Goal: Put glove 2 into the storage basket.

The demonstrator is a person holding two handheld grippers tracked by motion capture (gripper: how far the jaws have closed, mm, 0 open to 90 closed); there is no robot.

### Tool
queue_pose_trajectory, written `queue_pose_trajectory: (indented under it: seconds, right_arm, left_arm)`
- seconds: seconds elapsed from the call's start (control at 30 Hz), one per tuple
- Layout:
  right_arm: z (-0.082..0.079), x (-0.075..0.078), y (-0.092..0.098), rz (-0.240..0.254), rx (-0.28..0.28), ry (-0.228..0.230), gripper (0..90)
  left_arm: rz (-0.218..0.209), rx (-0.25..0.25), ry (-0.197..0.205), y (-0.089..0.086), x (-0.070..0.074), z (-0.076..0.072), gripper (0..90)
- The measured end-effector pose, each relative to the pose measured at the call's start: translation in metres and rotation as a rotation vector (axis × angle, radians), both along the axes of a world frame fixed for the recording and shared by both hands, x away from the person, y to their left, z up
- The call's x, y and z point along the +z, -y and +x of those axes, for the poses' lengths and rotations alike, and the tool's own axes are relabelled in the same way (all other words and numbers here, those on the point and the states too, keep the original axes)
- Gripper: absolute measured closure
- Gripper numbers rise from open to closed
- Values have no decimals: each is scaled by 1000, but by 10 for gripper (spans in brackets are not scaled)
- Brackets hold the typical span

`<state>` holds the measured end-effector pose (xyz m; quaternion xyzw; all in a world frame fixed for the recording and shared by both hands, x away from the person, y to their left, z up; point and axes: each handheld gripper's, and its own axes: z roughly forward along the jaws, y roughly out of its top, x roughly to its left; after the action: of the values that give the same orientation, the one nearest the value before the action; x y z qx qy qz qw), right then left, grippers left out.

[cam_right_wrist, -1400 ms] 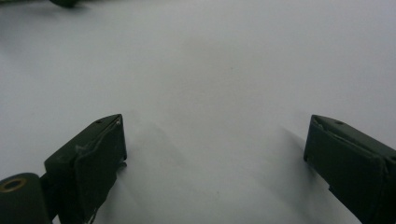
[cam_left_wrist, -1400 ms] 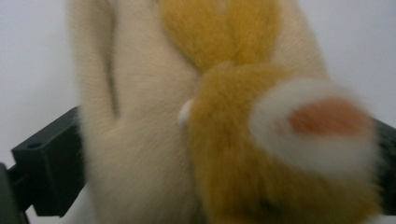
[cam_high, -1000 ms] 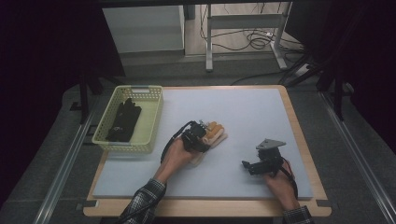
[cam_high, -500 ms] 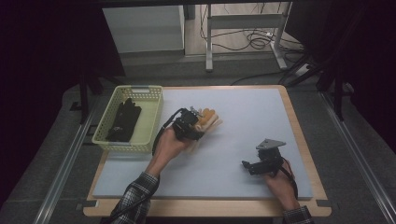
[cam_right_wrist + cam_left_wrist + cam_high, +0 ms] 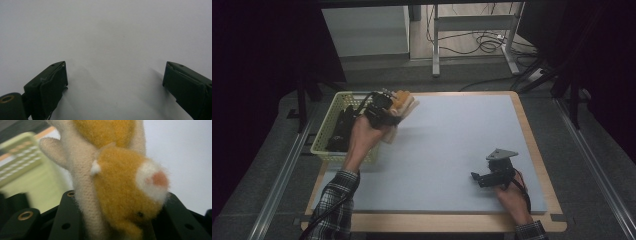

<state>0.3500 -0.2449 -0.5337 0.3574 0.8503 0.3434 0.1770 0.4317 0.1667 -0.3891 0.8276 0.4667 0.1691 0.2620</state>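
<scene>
High view: left gripper (image 5: 388, 107) raised, clamping plush toy (image 5: 402, 101).

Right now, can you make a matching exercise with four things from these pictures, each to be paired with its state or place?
Things:
1. plush toy
2. right claw
3. basket
4. left claw

States or places:
A. open, above the bare mat
B. at the table's left edge, holding dark items
C. shut on the toy
D. orange and cream, gripped and lifted

Pairs: 1-D, 2-A, 3-B, 4-C

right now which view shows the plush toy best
The left gripper view: the plush toy sits close up between the jaws, its orange fur, cream limbs and pink-tipped white patch clear. The high view shows it small, by the basket.
</scene>
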Motion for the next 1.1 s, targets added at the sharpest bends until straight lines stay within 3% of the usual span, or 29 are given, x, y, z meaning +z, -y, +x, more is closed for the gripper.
queue_pose_trajectory:
  seconds: [0.2, 0.3, 0.53, 0.7, 1.1]
  right_arm:
    - [0, 0, 0, 1, 0, -1, 55]
    - [0, 0, 0, 0, 0, -1, 55]
    - [0, 0, 0, 1, 0, -2, 55]
    - [0, 0, 0, 1, 1, -1, 56]
    - [0, 0, 0, 2, 1, -1, 55]
  left_arm:
    - [15, 123, -6, -42, -1, 10, 581]
    - [24, 176, -19, -62, -7, 15, 581]
    - [31, 258, -57, -90, -33, 26, 579]
    - [39, 264, -95, -93, -57, 35, 577]
    - [93, 246, -187, -72, -103, 59, 569]
